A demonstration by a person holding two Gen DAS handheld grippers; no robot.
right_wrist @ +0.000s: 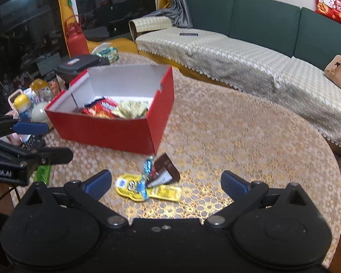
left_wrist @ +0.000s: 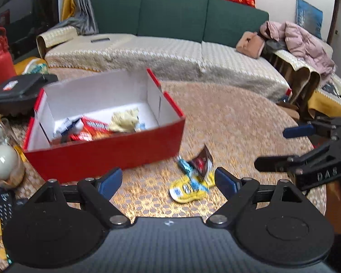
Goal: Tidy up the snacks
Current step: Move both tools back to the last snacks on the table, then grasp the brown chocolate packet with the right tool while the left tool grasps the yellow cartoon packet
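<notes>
The yellow snack packet [right_wrist: 147, 190] is lying flat on the bench [right_wrist: 250, 150], in front of the red box [right_wrist: 116, 132], its long axis running left-right in the right wrist view. A dark wrapper [right_wrist: 164, 168] is resting on it. Left tongs [left_wrist: 168, 182] and right tongs [right_wrist: 166, 183] are both standing apart, holding nothing.

- The box [left_wrist: 106, 157] was red outside, white inside
- The bench [right_wrist: 238, 150] wore a gold honeycomb-patterned cloth
- The flat packet [right_wrist: 147, 191] was yellow; the wrapper [right_wrist: 166, 166] above it dark brown
- Both tools had black frames and blue pads [left_wrist: 111, 179]
- The sofa back [left_wrist: 170, 13] was dark green
</notes>
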